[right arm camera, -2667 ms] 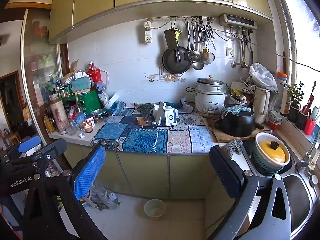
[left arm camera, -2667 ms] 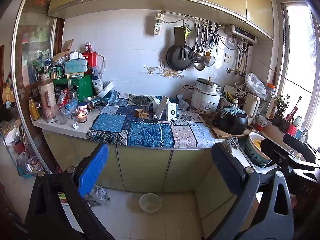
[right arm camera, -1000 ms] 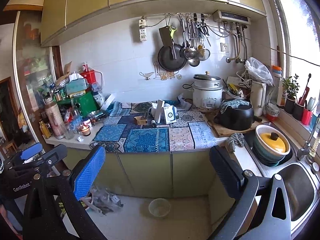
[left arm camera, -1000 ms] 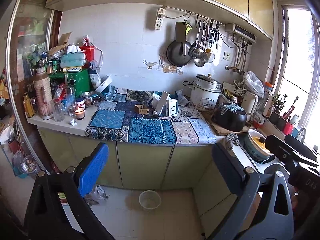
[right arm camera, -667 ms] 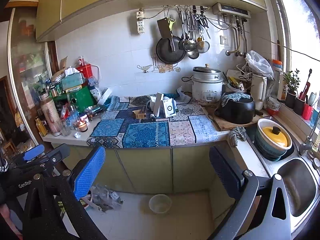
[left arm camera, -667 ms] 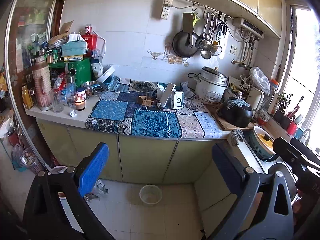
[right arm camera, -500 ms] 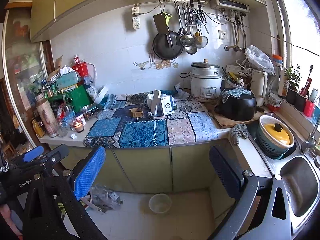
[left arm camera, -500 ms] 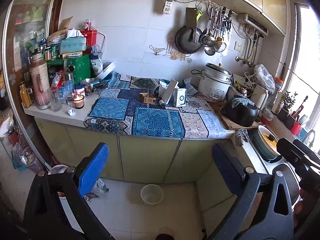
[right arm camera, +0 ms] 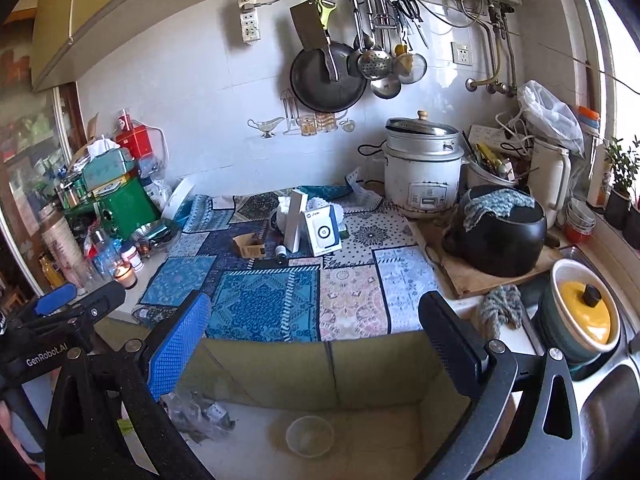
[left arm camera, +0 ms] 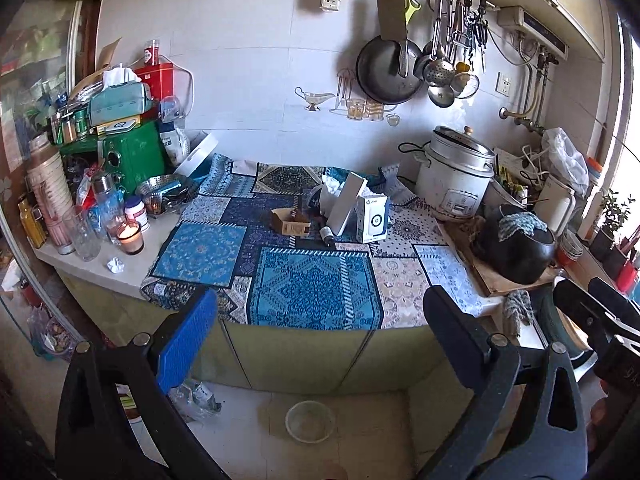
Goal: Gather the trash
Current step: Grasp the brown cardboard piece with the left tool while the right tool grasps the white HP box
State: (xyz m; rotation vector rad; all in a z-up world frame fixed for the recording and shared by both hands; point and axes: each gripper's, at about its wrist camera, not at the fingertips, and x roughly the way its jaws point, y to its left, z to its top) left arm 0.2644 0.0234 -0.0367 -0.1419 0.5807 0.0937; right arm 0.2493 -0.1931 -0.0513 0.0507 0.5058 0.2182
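1. While both tools hang short of the counter (left arm camera: 100, 276), the left tool (left arm camera: 320, 340) and right tool (right arm camera: 316, 336) gape wide, empty.
2. The crumpled paper (left arm camera: 115, 265) lies left of the candle (left arm camera: 130, 237), ahead-left of the left tool, the nearer one; it has no long axis.
3. Compared with earlier, both views sit closer to the counter.

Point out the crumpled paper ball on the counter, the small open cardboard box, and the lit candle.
crumpled paper ball (left arm camera: 115, 265), left wrist view, its middle.
small open cardboard box (left arm camera: 291, 222), left wrist view, its front wall.
lit candle (left arm camera: 129, 237), left wrist view, its glass side.
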